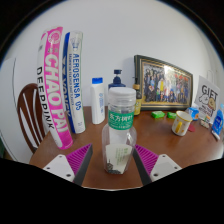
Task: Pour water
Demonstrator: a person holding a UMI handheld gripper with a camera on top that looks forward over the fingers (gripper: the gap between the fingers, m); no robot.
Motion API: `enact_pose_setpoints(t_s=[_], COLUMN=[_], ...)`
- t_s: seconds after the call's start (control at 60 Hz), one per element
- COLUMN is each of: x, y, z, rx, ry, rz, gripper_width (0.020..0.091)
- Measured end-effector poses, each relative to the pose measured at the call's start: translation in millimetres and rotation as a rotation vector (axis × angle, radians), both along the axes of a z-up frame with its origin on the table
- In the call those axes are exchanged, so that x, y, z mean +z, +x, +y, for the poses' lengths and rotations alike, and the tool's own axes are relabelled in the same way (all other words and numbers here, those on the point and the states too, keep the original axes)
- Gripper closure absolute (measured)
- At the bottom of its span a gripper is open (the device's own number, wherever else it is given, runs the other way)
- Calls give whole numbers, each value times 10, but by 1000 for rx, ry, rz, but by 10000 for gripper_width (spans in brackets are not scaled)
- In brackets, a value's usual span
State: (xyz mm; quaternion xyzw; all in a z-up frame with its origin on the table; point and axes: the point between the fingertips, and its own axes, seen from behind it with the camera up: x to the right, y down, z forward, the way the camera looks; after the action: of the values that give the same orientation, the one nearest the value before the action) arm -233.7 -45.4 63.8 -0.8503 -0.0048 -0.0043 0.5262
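- A clear bottle (120, 130) stands upright on the brown table (190, 150), right between the fingers of the gripper (113, 163) and just ahead of the camera.
- The fingers are spread: the left pad (80, 160) and the right pad (147, 160) sit to either side of the bottle's lower body, each with a visible gap, so nothing is pinched yet.
- The bottle has a pale cap and a green label around its upper body; how full it is cannot be told for sure, though the lower part looks see-through.
- Judged as thin plastic, it will likely be light, a little slick, and soft enough to dent if squeezed hard.
- The best hold looks to be the mid body just under the label, where the wall is straight; too low a hold leaves it top-heavy when tilted.
- A cup (181, 122) with a yellowish band stands to the right, well apart from the bottle, and may be the target for pouring.
- Behind the bottle are a white bottle (98, 101), a dark bottle (117, 77), tall tubes (62, 85) leaning at the left, and a framed photo (163, 83).
- A chair (30, 115) back shows at the table's left side.
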Motion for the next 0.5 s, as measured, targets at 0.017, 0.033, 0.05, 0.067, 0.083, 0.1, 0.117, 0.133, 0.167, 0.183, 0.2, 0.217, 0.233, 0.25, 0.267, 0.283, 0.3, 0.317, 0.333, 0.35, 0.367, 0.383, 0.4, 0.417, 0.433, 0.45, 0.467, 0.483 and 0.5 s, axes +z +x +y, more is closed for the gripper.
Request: enact_pose_setpoints(t_s=[0.017,0.033,0.05,0.067,0.083,0.1,0.117,0.133,0.167,0.183,0.2,0.217,0.233,0.25,0.267,0.283,0.3,0.317,0.333,0.35,0.367,0.383,0.4,0.417,0.433,0.45,0.467,0.483,0.5], x=[-11,-11,-7,-9,-20,-31,-30,-31,-38,-42,-34,-28,-27,-25,-24,-24,-23,-22,-18,-15,-7,8,37,59,85,121,164,218,273], y=[-4,-1,12,25,38,54,78,106,139,127,115,111,107,104,105,98,92,88,81,72,60,50,32,31,33,33,35,38,45], z=[18,37,61,80,97,111,124,139,152,161,174,183,190,200,203,206,208,209,208,207,205,204,215,208,206,206,207,211,217], rx=[1,2,1,1,0,-1,-4,-8,-9,-2,5,11,17,23,32,40,48,57,67,79,91,102,106,113,121,127,131,134,135], ry=[0,5,13,19,21,21,24,29,32,34,42,49,53,58,61,65,67,68,70,70,71,73,74,77,81,84,88,96,104], rz=[-2,-6,-13,-22,-31,-39,-49,-60,-73,-67,-59,-52,-48,-47,-47,-48,-51,-54,-56,-58,-58,-56,-54,-51,-50,-48,-45,-40,-33], gripper_width=[308,317,331,356,380,403,428,455,522,523,532,549,567,578,596,606,617,630,644,659,668,696,695,698,716,717,719,718,719])
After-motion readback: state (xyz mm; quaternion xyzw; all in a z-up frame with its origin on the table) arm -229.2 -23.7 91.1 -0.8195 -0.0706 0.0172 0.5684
